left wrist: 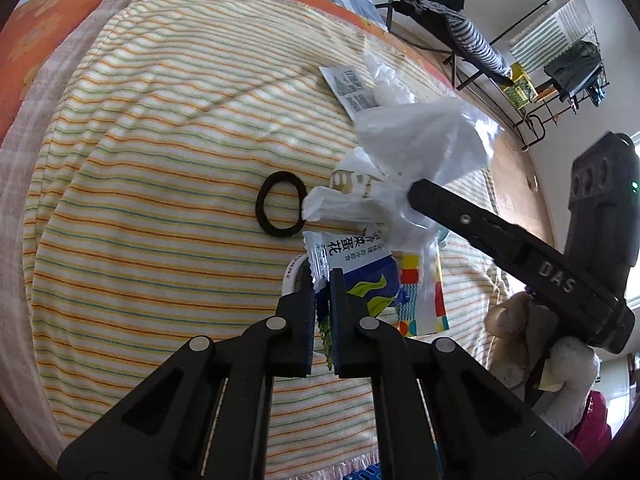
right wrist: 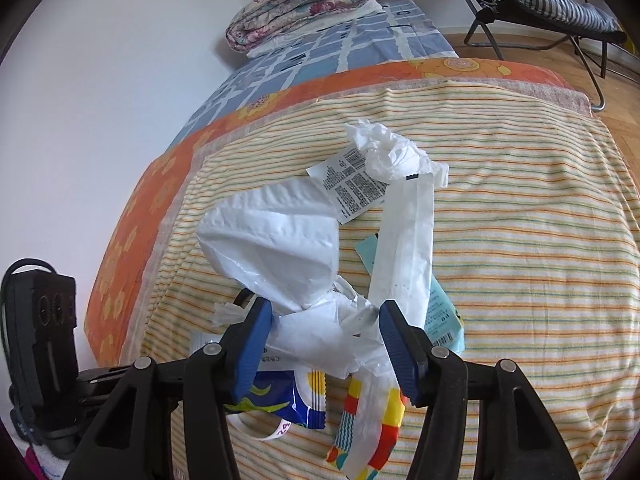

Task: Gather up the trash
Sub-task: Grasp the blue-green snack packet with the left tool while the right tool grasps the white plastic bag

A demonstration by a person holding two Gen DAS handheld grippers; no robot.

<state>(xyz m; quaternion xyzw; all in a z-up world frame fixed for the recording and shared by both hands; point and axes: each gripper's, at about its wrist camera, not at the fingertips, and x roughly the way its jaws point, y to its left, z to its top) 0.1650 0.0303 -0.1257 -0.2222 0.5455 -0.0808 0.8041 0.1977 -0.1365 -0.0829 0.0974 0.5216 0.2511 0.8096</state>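
A heap of trash lies on a striped towel (left wrist: 160,160) on a bed. My left gripper (left wrist: 321,280) is shut on a blue and white snack wrapper (left wrist: 352,268), also seen in the right wrist view (right wrist: 280,396). My right gripper (right wrist: 326,328) is open, its blue pads either side of a crumpled white plastic bag (right wrist: 280,248); the bag also shows in the left wrist view (left wrist: 420,140). A barcoded white wrapper (right wrist: 352,184), crumpled tissue (right wrist: 388,152), a long white wrapper (right wrist: 408,248), a colourful wrapper (right wrist: 372,428) and a light blue packet (right wrist: 444,320) lie around.
A black hair tie (left wrist: 280,204) lies on the towel left of the heap. A folded quilt (right wrist: 300,4) sits at the bed's far end. A folding chair (right wrist: 540,12) and a drying rack (left wrist: 560,64) stand on the wood floor. A plush toy (left wrist: 516,332) is at the right.
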